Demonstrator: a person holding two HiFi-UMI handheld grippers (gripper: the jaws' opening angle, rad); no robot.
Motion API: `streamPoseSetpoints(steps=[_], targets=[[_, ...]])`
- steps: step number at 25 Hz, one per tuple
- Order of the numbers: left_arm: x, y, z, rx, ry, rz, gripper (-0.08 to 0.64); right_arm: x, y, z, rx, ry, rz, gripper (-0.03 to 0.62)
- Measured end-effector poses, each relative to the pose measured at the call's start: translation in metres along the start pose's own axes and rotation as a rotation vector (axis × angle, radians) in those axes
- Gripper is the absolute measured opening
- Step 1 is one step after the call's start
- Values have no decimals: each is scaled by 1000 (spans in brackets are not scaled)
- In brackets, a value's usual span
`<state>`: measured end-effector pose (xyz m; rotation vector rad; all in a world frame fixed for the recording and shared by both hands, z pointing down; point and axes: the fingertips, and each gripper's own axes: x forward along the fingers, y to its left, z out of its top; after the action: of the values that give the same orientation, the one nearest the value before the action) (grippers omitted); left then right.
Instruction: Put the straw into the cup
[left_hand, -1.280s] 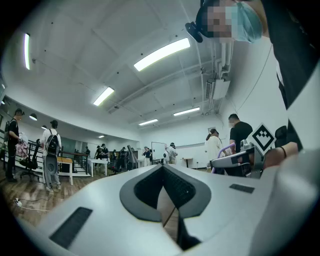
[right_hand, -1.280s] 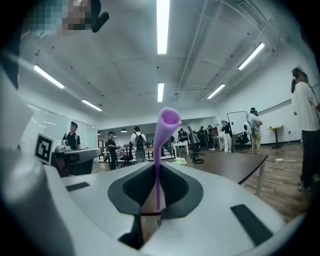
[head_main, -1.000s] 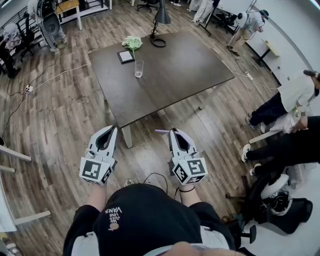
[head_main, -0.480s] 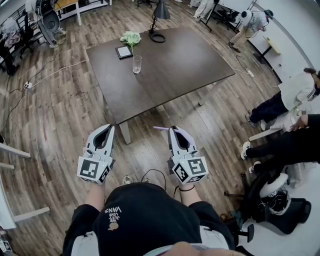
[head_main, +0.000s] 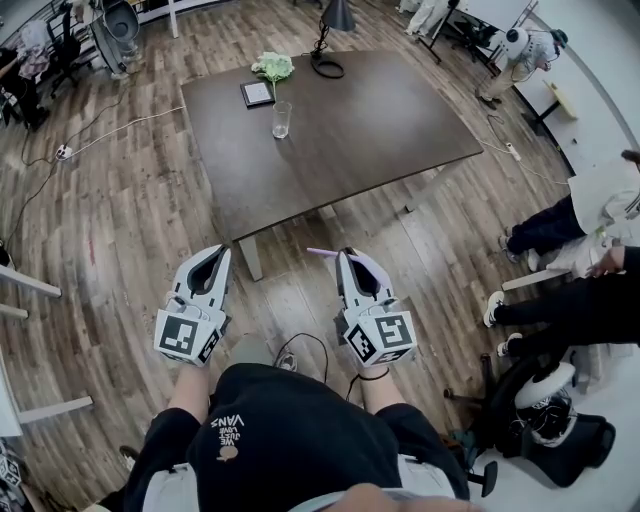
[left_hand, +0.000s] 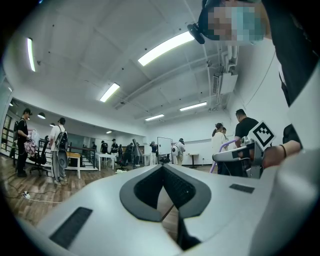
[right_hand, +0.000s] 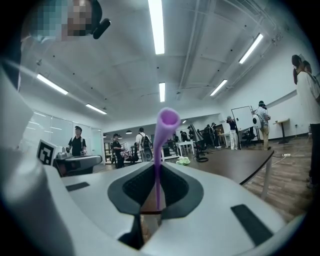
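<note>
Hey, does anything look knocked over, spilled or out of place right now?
Nothing stands out. The cup stands upright on the table with no spill visible around it, and the purple straw is pinched in the right gripper, not yet at the cup.

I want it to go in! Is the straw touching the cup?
Apart. Head view: straw in the right gripper, cup far off on the table.

Dark table on wood-plank floor; ceiling strip lights
</note>
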<state>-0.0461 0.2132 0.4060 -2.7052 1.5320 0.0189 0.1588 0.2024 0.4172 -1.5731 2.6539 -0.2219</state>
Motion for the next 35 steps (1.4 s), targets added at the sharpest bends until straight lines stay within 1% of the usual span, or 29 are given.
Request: streamPoseSetpoints(steps=[3, 8, 16, 23, 29, 35], targets=[[8, 10, -5, -8, 8, 9, 9, 13, -4, -2, 0, 5, 6, 41], [36, 35, -6, -16, 5, -3, 9, 48, -12, 0, 4, 15, -5, 40], [81, 81, -2, -23, -13, -66, 9, 106, -18, 10, 1, 0, -52, 40], [100, 123, -6, -33, -19, -100, 9, 145, -10, 12, -1, -16, -92, 40], [114, 144, -8, -42, -16, -131, 9, 161, -9, 12, 4, -27, -131, 40], [131, 149, -14, -52, -5, -146, 9, 172, -21, 12, 6, -15, -146, 41]])
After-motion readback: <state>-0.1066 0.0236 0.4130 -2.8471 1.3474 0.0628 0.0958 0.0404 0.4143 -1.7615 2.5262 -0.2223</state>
